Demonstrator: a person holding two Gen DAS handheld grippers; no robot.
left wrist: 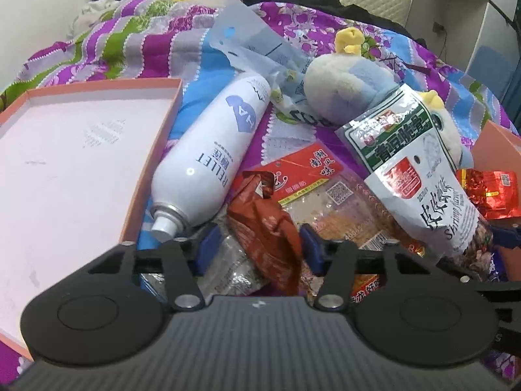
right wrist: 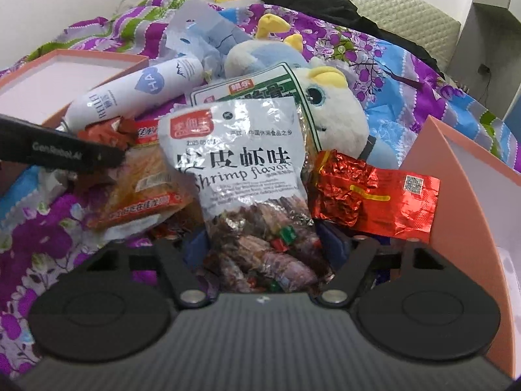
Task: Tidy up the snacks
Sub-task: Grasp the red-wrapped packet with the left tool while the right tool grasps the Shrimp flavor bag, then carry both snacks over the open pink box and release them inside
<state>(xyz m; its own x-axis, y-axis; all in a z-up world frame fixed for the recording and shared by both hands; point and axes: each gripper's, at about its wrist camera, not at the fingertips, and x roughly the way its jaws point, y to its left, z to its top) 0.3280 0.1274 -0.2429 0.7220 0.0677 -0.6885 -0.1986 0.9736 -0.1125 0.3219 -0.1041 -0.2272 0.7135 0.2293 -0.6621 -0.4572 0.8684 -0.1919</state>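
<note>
My left gripper (left wrist: 257, 247) is shut on a brown-red snack packet (left wrist: 263, 221), its blue pads pressing both sides. My right gripper (right wrist: 267, 251) is shut on the white shrimp-flavor bag (right wrist: 241, 163), which stands upright between its fingers; the bag also shows in the left wrist view (left wrist: 420, 192). A clear packet with a red label (left wrist: 325, 189) lies between them on the bed. A red foil packet (right wrist: 374, 202) lies at the right, next to a pink box (right wrist: 456, 169). The left gripper's black body (right wrist: 62, 153) reaches in from the left in the right wrist view.
An open pink box lid (left wrist: 156, 137) lies at the left on the purple floral bedspread (left wrist: 136, 45). A white spray can (left wrist: 211, 153) leans against it. A blue-white plush toy (right wrist: 332, 110), a green-white bag (right wrist: 293, 88) and a clear plastic bag (left wrist: 247, 42) lie behind the snacks.
</note>
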